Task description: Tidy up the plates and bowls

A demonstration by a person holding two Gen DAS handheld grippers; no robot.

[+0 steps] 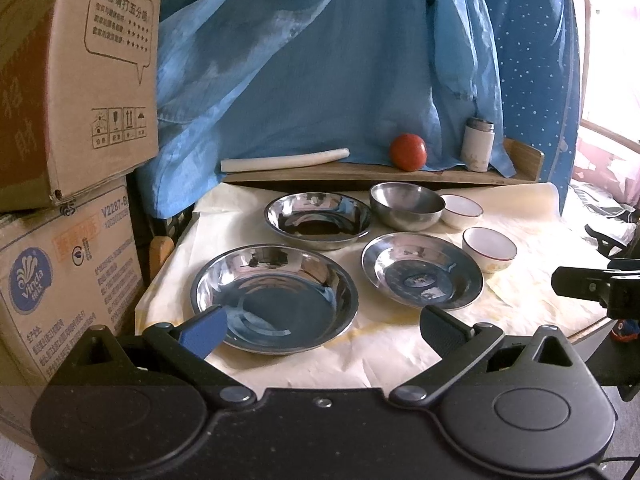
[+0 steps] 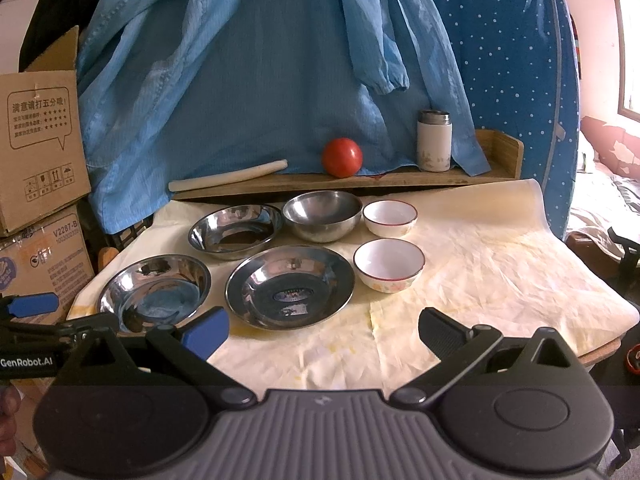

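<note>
Plates and bowls sat spread over the cloth-covered table (image 2: 500,264), none stacked. Left claw (image 1: 320,330) hung wide open, empty, its blue finger over the near steel plate's (image 1: 276,300) front-left rim, contact unclear. Right claw (image 2: 322,330) also gaped wide, holding nothing, second steel plate (image 2: 290,284) just ahead-left. Farther ahead: deeper steel dish (image 2: 236,232), steel bowl (image 2: 322,216), two white bowls (image 2: 388,264). Best approach likely: pinch one rim, lift level, nest like with like.
</note>
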